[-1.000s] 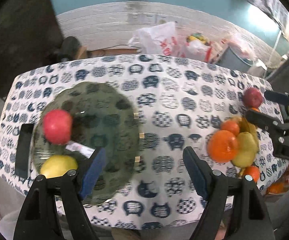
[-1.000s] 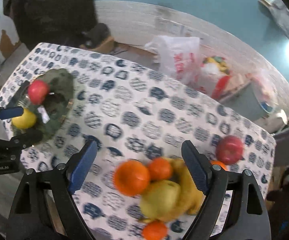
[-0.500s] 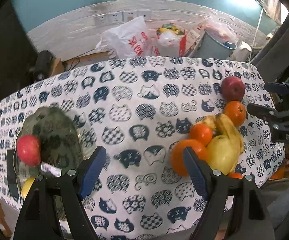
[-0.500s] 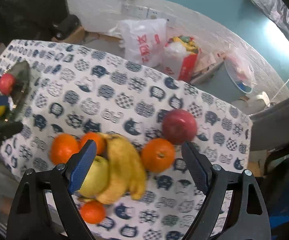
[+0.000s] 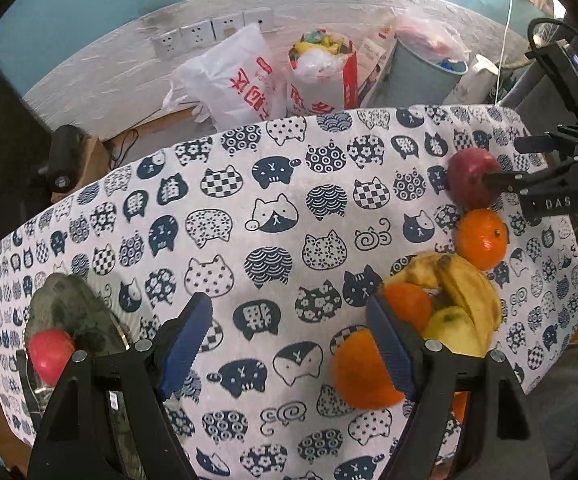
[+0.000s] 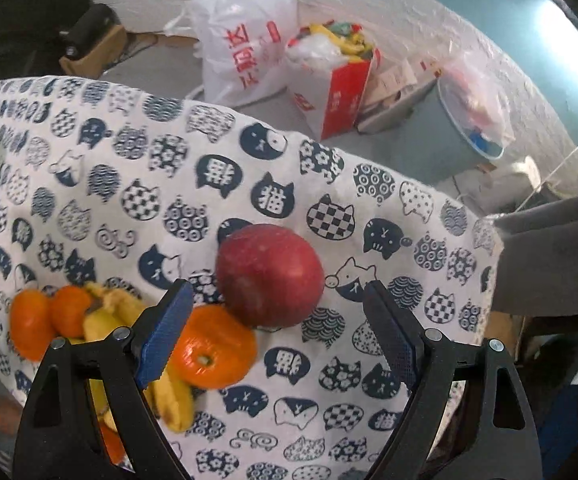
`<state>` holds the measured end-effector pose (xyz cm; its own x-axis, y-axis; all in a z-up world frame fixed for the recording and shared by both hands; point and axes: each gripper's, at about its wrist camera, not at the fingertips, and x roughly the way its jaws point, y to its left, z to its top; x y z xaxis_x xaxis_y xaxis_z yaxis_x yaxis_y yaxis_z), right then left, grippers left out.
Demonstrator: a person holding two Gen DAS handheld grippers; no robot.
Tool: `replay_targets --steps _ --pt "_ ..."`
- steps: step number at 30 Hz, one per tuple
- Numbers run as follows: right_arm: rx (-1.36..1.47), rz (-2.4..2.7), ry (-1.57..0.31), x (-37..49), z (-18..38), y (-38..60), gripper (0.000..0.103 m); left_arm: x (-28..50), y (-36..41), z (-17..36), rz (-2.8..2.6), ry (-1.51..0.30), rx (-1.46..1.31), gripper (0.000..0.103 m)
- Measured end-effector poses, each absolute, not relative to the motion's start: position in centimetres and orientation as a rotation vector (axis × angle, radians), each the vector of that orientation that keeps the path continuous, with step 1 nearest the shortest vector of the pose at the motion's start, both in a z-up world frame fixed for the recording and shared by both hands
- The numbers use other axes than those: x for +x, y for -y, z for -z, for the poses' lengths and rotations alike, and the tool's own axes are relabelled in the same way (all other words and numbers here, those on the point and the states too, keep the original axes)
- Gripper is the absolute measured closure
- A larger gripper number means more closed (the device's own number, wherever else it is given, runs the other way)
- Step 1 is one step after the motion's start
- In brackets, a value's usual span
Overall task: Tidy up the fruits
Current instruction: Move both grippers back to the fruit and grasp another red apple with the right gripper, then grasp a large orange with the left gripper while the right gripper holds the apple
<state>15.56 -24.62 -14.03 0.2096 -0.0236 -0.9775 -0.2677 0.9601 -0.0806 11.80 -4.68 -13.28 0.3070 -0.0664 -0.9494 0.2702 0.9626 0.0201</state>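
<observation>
On a table under a cat-print cloth [image 5: 273,216], a dark plate [image 5: 69,312] sits at the far left, with a red apple [image 5: 51,354] already on it. What else the plate holds is hidden behind the left gripper [image 5: 289,344], which hangs over bare cloth mid-table, its blue pads spread wide and holding nothing.

To the right lies the pile of loose fruit: a large orange [image 5: 363,376] just beside the left gripper's right pad, a smaller orange [image 5: 407,306], a yellow-green fruit [image 5: 455,326] that is possibly an apple or pear, and a banana bunch [image 5: 461,284]. Beyond them are another orange [image 5: 481,238] and a dark red apple [image 6: 269,276], which touch each other.

The right gripper [image 6: 277,324] hovers at this dark apple, pads wide apart on either side and not yet touching it.

The apple looks firm, smooth and fairly heavy — rigid enough for a solid squeeze, but round and waxy, so it could slip or roll. Pinching across its widest middle seems the safest hold. The bananas look softer and easier to bruise — best taken gently near the stem.
</observation>
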Motion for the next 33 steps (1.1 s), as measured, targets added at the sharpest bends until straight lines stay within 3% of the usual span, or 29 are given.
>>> replay_targets --steps 16,19,33 --pt "-0.232 -0.189 -1.407 17.2 18.6 24.3 0.017 13.1 5.6 16.0 0.252 -1.295 0.201 0.022" --pt "-0.242 -0.185 -1.409 17.1 18.9 24.1 0.023 12.9 5.6 16.2 0.255 -1.301 0.199 0.022" --pt "-0.167 -0.15 -1.306 14.9 15.2 24.6 0.025 10.4 6.3 17.1 0.33 -1.378 0.102 0.022"
